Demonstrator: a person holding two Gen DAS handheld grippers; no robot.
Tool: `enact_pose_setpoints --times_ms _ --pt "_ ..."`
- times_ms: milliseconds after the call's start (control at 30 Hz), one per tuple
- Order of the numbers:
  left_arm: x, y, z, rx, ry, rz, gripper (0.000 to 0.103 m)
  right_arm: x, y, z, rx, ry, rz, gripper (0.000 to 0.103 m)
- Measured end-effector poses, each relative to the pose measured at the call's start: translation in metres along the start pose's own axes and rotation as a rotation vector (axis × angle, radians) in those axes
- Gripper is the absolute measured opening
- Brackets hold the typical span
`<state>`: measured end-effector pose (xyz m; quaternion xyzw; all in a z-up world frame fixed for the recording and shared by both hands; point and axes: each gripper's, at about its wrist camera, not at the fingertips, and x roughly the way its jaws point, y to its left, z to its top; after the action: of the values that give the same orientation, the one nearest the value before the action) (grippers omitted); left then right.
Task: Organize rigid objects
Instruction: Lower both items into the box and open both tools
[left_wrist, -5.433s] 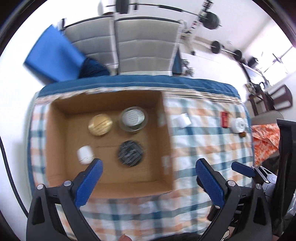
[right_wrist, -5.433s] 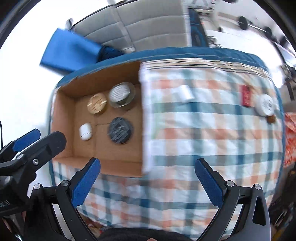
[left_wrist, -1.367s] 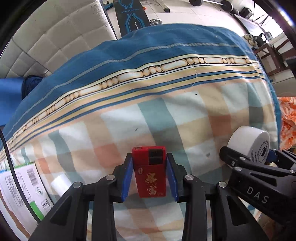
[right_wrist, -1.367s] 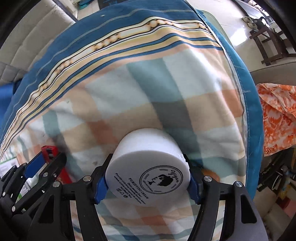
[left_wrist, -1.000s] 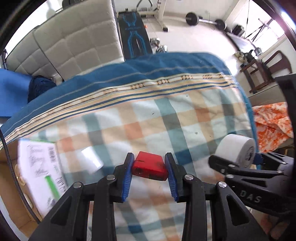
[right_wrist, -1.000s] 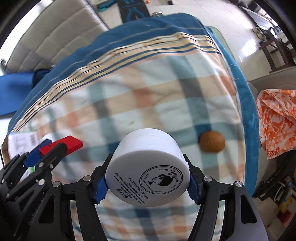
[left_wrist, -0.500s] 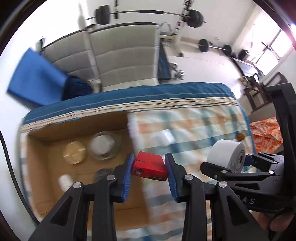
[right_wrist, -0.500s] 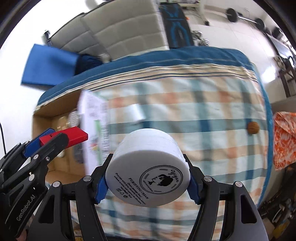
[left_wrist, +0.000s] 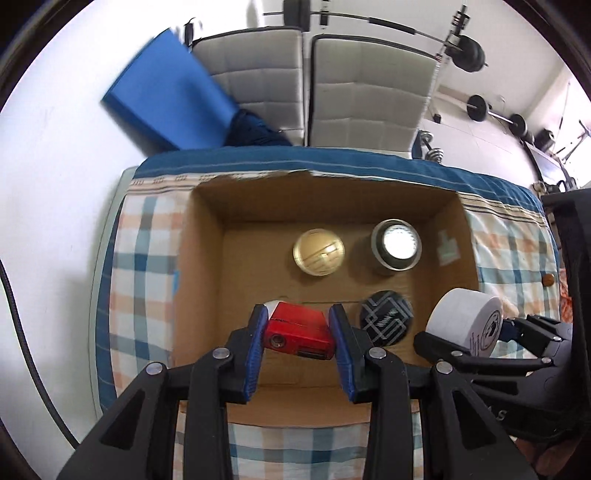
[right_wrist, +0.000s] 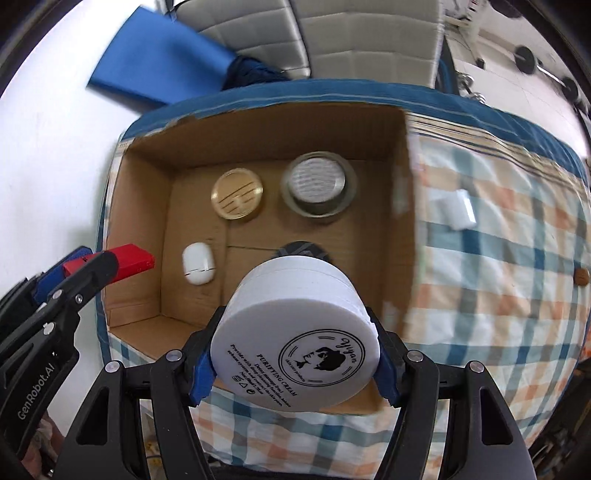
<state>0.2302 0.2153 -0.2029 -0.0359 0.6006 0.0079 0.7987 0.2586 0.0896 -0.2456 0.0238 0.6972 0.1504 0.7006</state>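
Observation:
An open cardboard box (left_wrist: 199, 266) (right_wrist: 136, 221) sits on the checked cloth. My left gripper (left_wrist: 297, 334) is shut on a red lighter (left_wrist: 295, 330) and holds it above the box's near left part; the lighter also shows in the right wrist view (right_wrist: 127, 264). My right gripper (right_wrist: 295, 350) is shut on a white cream jar (right_wrist: 295, 332) above the box's near right side; the jar also shows in the left wrist view (left_wrist: 467, 321). Inside the box are a gold-lidded jar (left_wrist: 319, 251), a glass jar (left_wrist: 397, 245), a black patterned lid (left_wrist: 386, 321) and a small white object (right_wrist: 197, 262).
A white block (right_wrist: 460, 208) and a small brown round thing (right_wrist: 581, 275) lie on the cloth to the right of the box. Grey chairs (left_wrist: 369, 85) and a blue mat (left_wrist: 173, 103) stand behind the table. A white wall is at the left.
Both grippers have carried the lighter and the cream jar leftward from the cloth's right side to above the box. Five seconds ago both were open and empty.

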Motion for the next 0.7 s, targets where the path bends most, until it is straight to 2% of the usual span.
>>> enact_pose_setpoints --times_ms 100,367,600,700 --pt "0.012 0.017 -0.001 -0.021 0.018 -0.007 0.031 0.014 0.018 0.003 -0.010 0.014 -0.002 0.070" --pt "0.080 0.053 0.008 -0.075 0.143 -0.041 0.031 0.080 0.037 0.006 0.020 0.097 0.036 0.071" --pt "0.127 0.052 0.023 -0.029 0.216 -0.030 0.031 0.137 0.043 0.005 0.085 0.192 0.054 0.071" --pt "0.141 0.050 0.029 -0.010 0.240 -0.029 0.031 0.154 0.043 0.005 0.111 0.211 0.018 0.071"
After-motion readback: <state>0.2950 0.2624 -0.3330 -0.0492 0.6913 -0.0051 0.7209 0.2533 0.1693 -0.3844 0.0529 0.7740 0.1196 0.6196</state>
